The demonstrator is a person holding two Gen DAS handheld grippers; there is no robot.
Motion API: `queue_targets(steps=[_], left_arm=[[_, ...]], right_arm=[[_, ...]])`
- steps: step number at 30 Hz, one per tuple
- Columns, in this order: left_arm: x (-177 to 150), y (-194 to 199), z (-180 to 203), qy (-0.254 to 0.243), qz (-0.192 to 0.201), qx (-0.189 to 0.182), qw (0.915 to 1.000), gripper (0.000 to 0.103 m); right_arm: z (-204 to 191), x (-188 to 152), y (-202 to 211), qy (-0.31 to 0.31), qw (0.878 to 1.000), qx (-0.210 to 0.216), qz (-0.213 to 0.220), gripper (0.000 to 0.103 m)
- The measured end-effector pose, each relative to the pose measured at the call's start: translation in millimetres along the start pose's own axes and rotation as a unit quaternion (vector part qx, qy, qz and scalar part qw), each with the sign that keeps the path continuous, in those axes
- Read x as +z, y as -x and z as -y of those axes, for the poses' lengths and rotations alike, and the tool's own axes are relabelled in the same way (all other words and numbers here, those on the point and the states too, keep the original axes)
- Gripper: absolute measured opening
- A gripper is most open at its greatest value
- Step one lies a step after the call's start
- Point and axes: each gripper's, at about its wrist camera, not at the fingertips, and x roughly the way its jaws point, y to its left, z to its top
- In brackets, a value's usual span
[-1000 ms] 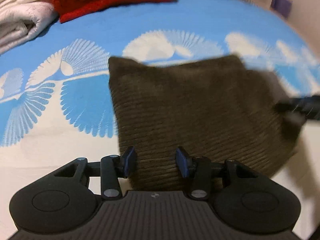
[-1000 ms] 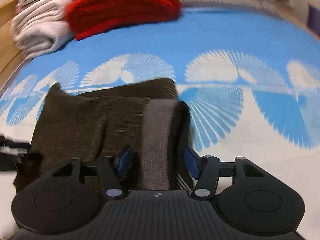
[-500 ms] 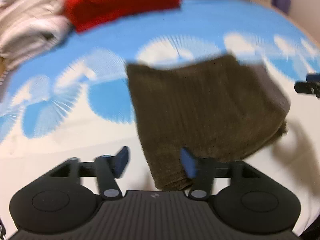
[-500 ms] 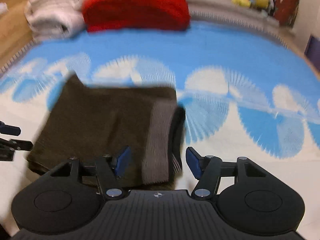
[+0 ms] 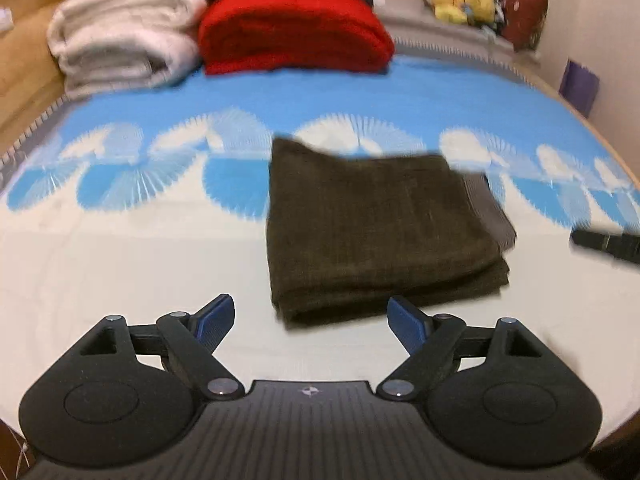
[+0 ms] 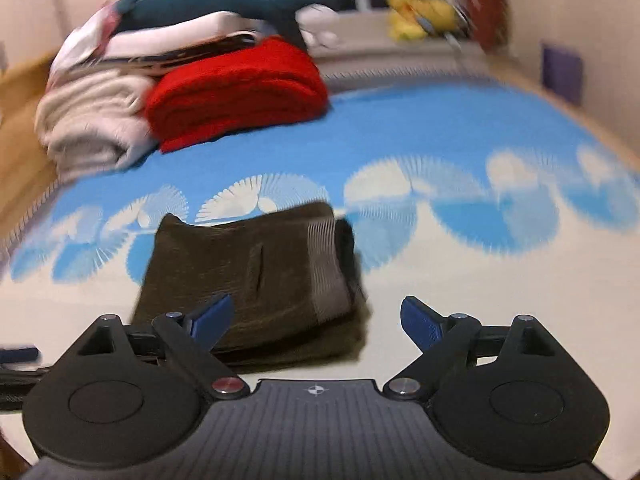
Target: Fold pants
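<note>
The dark brown pants (image 5: 380,224) lie folded into a squarish packet on the blue-and-white bedspread (image 5: 120,248), with a grey waistband showing on their right edge. In the right wrist view the pants (image 6: 256,276) sit just beyond the fingers. My left gripper (image 5: 310,318) hangs above and in front of the packet's near edge; its jaws are opening and nothing is between them. My right gripper (image 6: 318,318) hovers near the packet's front right corner; its jaws are also opening, wide apart and pressing on no cloth. The right gripper's tip (image 5: 604,242) shows at the left view's right edge.
A folded red blanket (image 5: 292,32) and a stack of white blankets (image 5: 120,44) lie at the far end of the bed. Yellow plush toys (image 5: 460,2) sit on a ledge behind. A wooden bed frame (image 5: 20,60) runs along the left.
Both grippers have let go of the pants, opened wide, and pulled back and up. The pants now lie flat and folded, farther from both cameras.
</note>
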Motion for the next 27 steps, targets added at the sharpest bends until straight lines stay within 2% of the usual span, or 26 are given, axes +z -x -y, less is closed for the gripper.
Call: queue_targets(steps=[2, 5, 7, 27], left_arm=[[2, -2, 0, 0.008, 0.001, 0.018, 0.9998, 0.088], [5, -9, -2, 0.038, -0.020, 0.015, 0.9990, 0.088], [6, -8, -2, 0.048, -0.017, 0.021, 0.9985, 0.088], [8, -28, 6, 0.029, -0.020, 0.017, 0.9992, 0.088]], right_arm=[[-5, -5, -3, 0.007, 1.000, -0.001, -0.011, 0.091], [-15, -9, 0, 0.040, 0.999, -0.006, -0.001, 0.091], [-21, -10, 2, 0.057, 0.998, -0.007, 0.003, 0.091], [-29, -8, -5, 0.094, 0.996, 0.006, -0.002, 0.092]])
